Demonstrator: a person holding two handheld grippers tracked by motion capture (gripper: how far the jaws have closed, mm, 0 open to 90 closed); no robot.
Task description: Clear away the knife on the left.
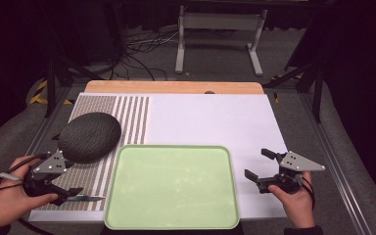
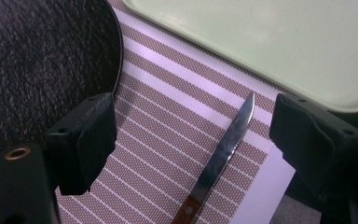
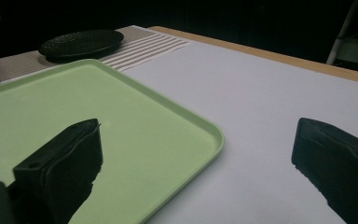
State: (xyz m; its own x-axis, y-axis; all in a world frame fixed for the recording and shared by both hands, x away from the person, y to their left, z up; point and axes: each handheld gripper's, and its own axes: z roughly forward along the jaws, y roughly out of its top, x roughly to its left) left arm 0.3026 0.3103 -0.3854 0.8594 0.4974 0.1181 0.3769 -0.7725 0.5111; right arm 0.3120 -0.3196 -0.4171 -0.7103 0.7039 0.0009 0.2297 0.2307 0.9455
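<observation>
High view: the knife [image 1: 89, 198] lies flat on the striped mat [image 1: 95, 161], just left of the empty tray [image 1: 171, 225] and below the dark plate [image 1: 89, 136]. The left gripper [image 1: 71, 193] hovers spread around it, not yet pinching. The right gripper [image 1: 259, 169] waits spread beside the tray; nothing looks moved yet, so grasp and transfer remain.

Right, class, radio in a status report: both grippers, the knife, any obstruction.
Left gripper open over wooden-handled steel knife, lying flat on striped mat. Right gripper open, empty. Green tray close beside blade tip.
</observation>
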